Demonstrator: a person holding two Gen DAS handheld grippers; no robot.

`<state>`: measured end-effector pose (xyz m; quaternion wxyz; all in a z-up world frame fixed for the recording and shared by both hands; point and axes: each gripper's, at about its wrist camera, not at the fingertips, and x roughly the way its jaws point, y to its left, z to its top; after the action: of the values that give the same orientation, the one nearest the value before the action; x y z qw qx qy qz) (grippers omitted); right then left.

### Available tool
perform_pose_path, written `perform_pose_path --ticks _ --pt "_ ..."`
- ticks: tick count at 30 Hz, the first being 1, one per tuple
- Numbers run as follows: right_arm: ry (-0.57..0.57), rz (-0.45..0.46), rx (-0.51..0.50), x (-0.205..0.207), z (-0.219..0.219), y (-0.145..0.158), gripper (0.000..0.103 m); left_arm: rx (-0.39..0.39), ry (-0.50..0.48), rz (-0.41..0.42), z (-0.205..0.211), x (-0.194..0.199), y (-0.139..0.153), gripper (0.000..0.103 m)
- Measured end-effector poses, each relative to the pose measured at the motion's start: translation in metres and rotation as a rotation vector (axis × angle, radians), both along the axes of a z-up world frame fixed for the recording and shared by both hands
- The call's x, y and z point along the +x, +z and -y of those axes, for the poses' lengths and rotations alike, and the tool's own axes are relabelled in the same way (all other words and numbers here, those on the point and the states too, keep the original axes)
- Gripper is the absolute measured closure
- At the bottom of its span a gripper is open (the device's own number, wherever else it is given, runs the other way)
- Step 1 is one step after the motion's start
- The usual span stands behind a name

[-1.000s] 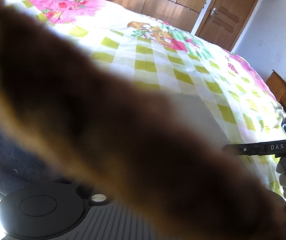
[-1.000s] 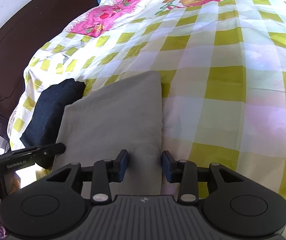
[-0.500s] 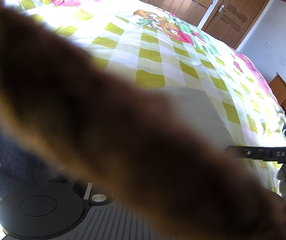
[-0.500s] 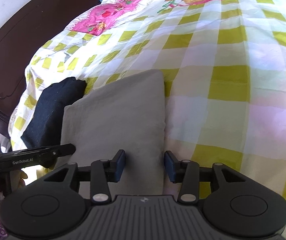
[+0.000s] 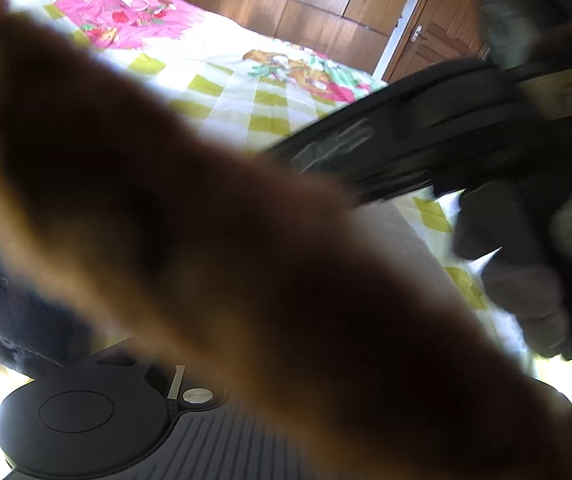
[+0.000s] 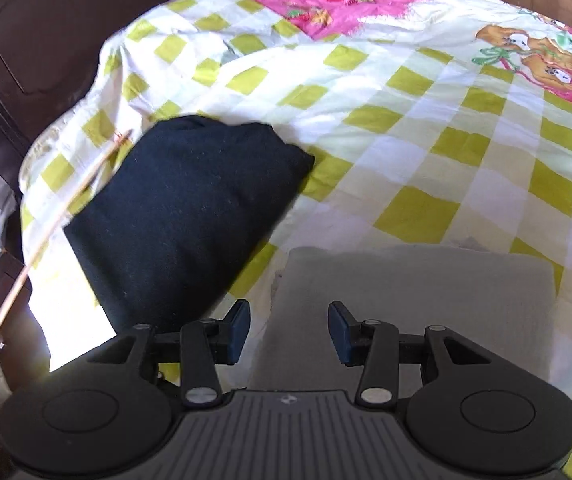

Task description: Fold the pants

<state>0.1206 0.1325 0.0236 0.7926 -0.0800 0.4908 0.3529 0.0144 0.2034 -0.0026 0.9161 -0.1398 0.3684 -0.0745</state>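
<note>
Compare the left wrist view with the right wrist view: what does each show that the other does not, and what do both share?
Only the left wrist view shows a blurred brown shape covering most of the lens, the wooden wardrobe and door, and the right gripper's body with a gloved hand.

Only the right wrist view shows the open right gripper, the whole dark navy folded garment and a thin stick.

Both show the checked bedsheet and the grey folded pants.
</note>
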Motion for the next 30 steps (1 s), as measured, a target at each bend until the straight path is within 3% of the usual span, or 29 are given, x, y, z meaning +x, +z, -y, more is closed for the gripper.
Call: perform_pose_path --ticks 1,3,5,10,14,16,18,20,22,26,30 --pt "-0.006 0.002 -0.025 -0.001 -0.003 -0.004 0.049 0.001 -0.005 0.013 0.0 -0.002 0.002 0.083" --pt "-0.032 0.02 -0.059 -0.001 0.003 -0.004 0.08 -0.004 -0.016 0.028 -0.001 -0.004 0.003 0.086" --pt "-0.055 0.029 -0.023 -0.003 0.013 0.009 0.082 -0.027 -0.017 0.034 -0.004 -0.007 0.003 0.088" --pt "-0.021 0.11 0.036 -0.025 0.008 0.044 0.082 -0.084 0.008 0.072 -0.014 -0.019 0.009 0.088" --pt "0.029 0.048 -0.009 -0.021 -0.023 0.003 0.082 -0.069 0.016 -0.039 -0.016 -0.01 -0.012 0.088" --pt "0.025 -0.005 -0.024 -0.011 -0.027 -0.024 0.079 -0.109 0.024 -0.109 -0.02 -0.004 -0.025 0.085" --pt "0.0 -0.042 0.026 -0.006 -0.021 -0.031 0.078 -0.117 0.032 -0.119 -0.021 -0.002 -0.026 0.085" --pt "0.018 -0.055 0.068 -0.008 -0.013 -0.022 0.069 -0.108 0.019 -0.122 -0.019 -0.001 -0.025 0.085" --pt "0.018 -0.059 0.12 -0.01 0.0 -0.007 0.068 -0.096 0.011 -0.123 -0.017 -0.001 -0.024 0.082" --pt "-0.012 0.011 0.224 -0.012 0.039 0.029 0.062 -0.071 0.026 -0.111 -0.019 -0.004 -0.017 0.08" --pt "-0.08 0.105 0.204 -0.009 0.083 0.04 0.059 -0.053 0.043 -0.086 -0.021 -0.006 -0.006 0.079"
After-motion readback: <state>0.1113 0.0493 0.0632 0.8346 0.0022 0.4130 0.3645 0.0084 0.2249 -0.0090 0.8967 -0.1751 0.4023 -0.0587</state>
